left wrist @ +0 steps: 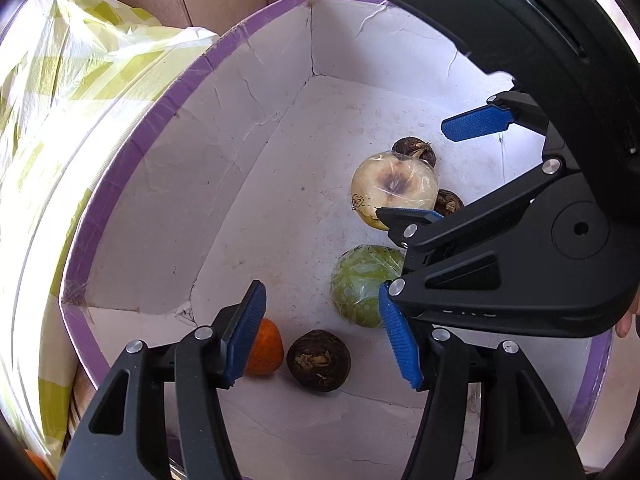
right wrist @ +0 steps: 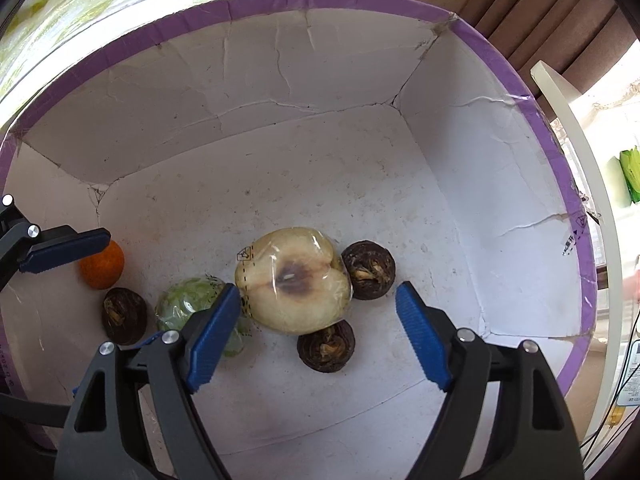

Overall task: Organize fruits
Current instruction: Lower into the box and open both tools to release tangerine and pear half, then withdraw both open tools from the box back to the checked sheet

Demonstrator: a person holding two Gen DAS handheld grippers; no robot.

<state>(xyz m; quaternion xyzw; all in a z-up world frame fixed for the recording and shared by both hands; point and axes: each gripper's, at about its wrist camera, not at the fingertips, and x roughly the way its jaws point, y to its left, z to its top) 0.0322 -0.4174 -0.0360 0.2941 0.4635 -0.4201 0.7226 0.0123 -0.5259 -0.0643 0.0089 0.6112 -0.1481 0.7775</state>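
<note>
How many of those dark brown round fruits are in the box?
3. One sits by the orange; two sit beside the pale wrapped fruit. More may hide behind the grippers.

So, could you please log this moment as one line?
left tongs: open, empty | right tongs: open, empty | fruits: in box

- The white cardboard box with a purple taped rim (right wrist: 280, 0) is matt, its inner walls creased and cracked, its floor scuffed.
- The pale cut fruit in clear plastic wrap (right wrist: 294, 280) is glossy; so is the film on the green wrapped fruit (left wrist: 360, 284).
- The dark brown round fruits (right wrist: 368, 270) look rough and ridged.
- The small orange fruit (right wrist: 102, 266) has a dull, finely pitted skin.
- The left hand-held gripper (left wrist: 324, 336) has matt black plastic arms, ribbed blue pads (left wrist: 244, 332) and shiny metal rivets.
</note>
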